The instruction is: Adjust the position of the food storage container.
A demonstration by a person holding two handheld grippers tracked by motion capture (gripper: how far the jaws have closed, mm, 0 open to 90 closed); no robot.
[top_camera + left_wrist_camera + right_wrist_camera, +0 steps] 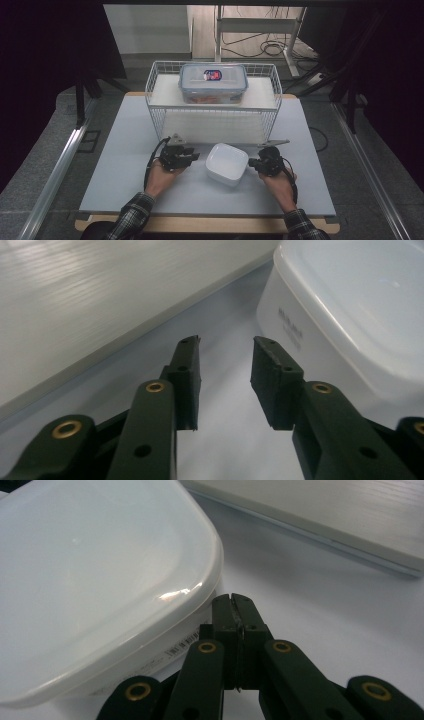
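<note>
A person sits at a pale grey table [120, 165], holding a gripper in each hand. Between the two grippers, near the front middle of the table, lies a white, rounded-square dish [227, 163], open side up.

The left gripper [192, 156] rests low over the table just to the left of the dish. In the left gripper view its jaws stand apart with bare table between them, holding nothing, and the dish [350, 310] wall rises close beside the right-hand jaw without touching it.

The right gripper [251, 162] sits just to the right of the dish. In the right gripper view its jaws are pressed together with nothing between them, their tips right at the dish [95, 580] rim; whether they touch it cannot be told.

Behind the dish and both grippers stands a white wire basket [155, 80] with a flat white board [165, 92] inside it. Its front wire wall rises directly beyond the dish. On the board, toward the back, sits a clear lidded box [213, 82] with a blue rim and a red and blue label on its lid. Something orange shows through its front wall, too blurred to name.

Beyond the table, cables [270, 47] lie on the floor near the legs of a white frame.
</note>
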